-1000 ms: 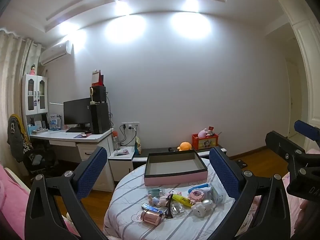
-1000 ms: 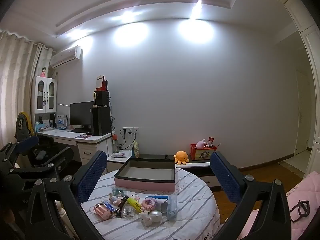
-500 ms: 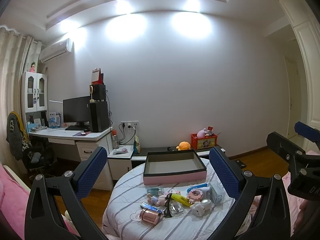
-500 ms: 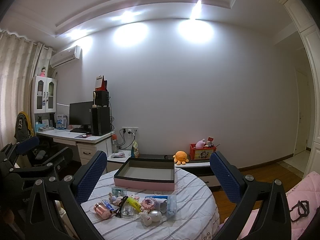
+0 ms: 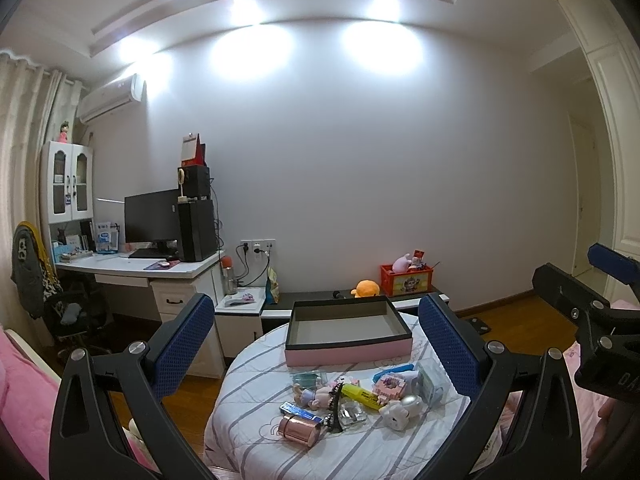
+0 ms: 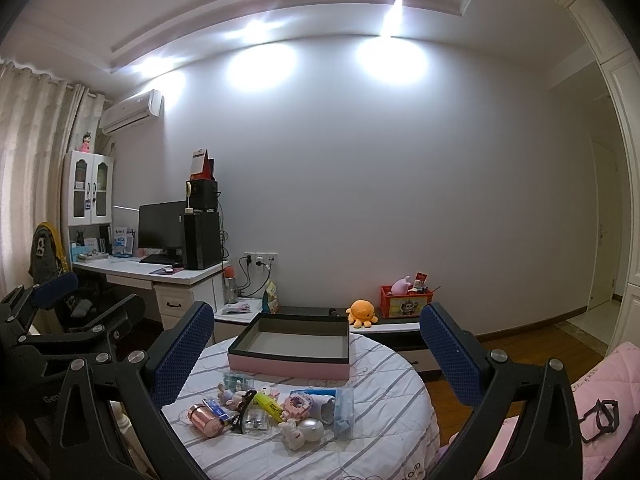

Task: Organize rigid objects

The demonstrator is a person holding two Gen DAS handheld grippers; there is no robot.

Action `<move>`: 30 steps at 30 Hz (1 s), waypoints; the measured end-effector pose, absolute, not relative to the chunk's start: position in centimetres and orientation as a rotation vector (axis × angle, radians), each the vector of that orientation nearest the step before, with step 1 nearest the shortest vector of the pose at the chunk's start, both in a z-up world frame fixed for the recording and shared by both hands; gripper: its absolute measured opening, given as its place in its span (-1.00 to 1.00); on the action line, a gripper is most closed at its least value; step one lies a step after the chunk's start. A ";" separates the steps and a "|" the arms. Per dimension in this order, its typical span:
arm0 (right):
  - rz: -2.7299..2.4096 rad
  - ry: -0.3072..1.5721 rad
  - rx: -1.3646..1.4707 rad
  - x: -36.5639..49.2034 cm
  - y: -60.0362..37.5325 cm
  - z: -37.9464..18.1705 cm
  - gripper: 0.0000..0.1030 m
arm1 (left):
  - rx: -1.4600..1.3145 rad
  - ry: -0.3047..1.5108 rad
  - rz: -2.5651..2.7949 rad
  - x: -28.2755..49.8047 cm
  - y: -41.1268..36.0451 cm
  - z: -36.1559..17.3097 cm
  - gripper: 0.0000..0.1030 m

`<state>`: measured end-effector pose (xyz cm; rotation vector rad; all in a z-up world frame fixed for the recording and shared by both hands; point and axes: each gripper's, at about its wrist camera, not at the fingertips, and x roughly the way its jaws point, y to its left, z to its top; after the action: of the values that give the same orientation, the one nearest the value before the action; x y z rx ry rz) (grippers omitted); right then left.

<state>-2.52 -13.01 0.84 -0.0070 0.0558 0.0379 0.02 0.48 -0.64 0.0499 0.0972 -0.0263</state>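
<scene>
1. Clutter sits bunched on the round striped surface [image 5: 256,376]: a rose-gold cylinder [image 5: 300,433] lying on its side, a yellow highlighter [image 5: 362,395], a black hair clip [image 5: 334,410] and a white toy figure [image 5: 396,412].
2. Behind the pile rests a pink tray with a dark rim [image 5: 348,330], nothing inside.
3. The left hand-held gripper [image 5: 316,344] hangs above the surface, jaws spread wide, holding nothing.
4. The right hand-held gripper [image 6: 316,348] is likewise wide apart and unloaded, well short of the objects.
</scene>
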 end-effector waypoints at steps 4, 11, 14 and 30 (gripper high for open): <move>0.036 0.062 -0.007 -2.5 -13.0 0.9 1.00 | 0.053 0.101 -0.027 0.0 0.5 -0.6 1.00; 0.030 0.071 -0.001 -2.4 -13.1 0.9 1.00 | 0.057 0.107 -0.029 0.0 0.5 -0.7 1.00; 0.029 0.071 -0.001 -2.5 -13.0 0.9 1.00 | 0.059 0.113 -0.028 0.0 0.4 -0.6 1.00; 0.020 0.074 -0.003 -2.4 -12.9 0.8 1.00 | 0.066 0.118 -0.029 0.3 0.3 -0.7 1.00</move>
<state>-2.42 -12.94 0.82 -0.0032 0.0736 0.0203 0.34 0.29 -0.71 0.0661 0.1184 -0.0293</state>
